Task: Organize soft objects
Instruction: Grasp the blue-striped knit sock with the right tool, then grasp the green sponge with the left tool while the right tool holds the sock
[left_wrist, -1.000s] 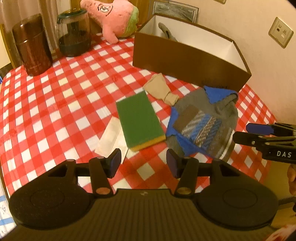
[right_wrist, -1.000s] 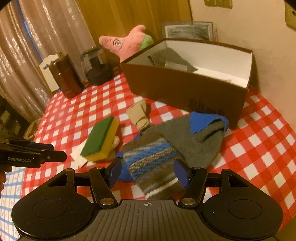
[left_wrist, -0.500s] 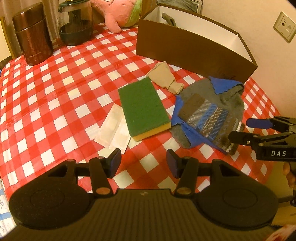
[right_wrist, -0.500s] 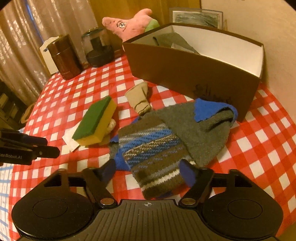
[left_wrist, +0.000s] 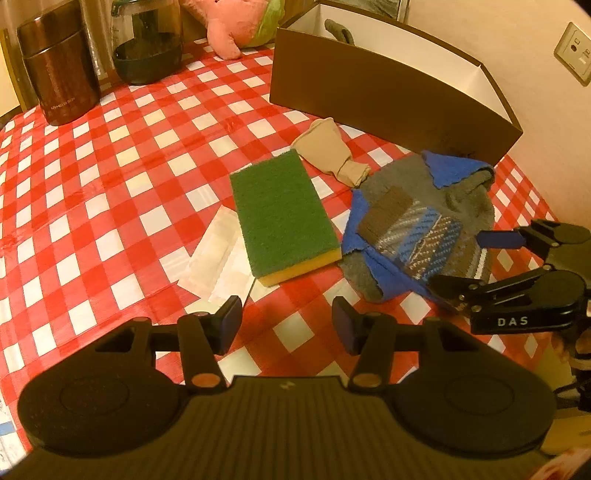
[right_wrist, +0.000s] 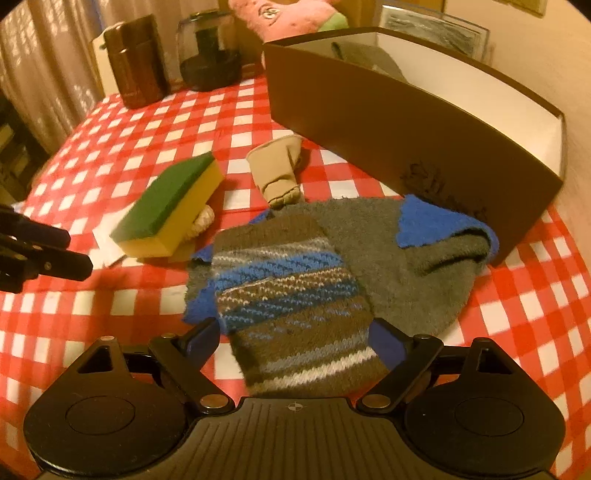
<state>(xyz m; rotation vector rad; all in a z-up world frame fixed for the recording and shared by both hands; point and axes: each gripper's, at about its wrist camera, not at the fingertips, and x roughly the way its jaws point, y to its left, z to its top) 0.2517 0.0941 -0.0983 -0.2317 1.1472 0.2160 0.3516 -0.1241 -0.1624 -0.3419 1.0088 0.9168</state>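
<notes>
Opening its jaws over the striped sock (right_wrist: 291, 295) on the desk (right_wrist: 147, 295), the right gripper (right_wrist: 295, 341) straddles its near end without pinching; next, close and carry it to the far box (right_wrist: 388, 122). Left gripper (left_wrist: 286, 326) hovers, jaws wide, empty.

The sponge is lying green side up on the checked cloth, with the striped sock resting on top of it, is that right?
Not quite. The sponge does lie green side up on the checked cloth, but the striped sock rests on the grey cloth beside it, not on the sponge. The right wrist view shows this.
</notes>
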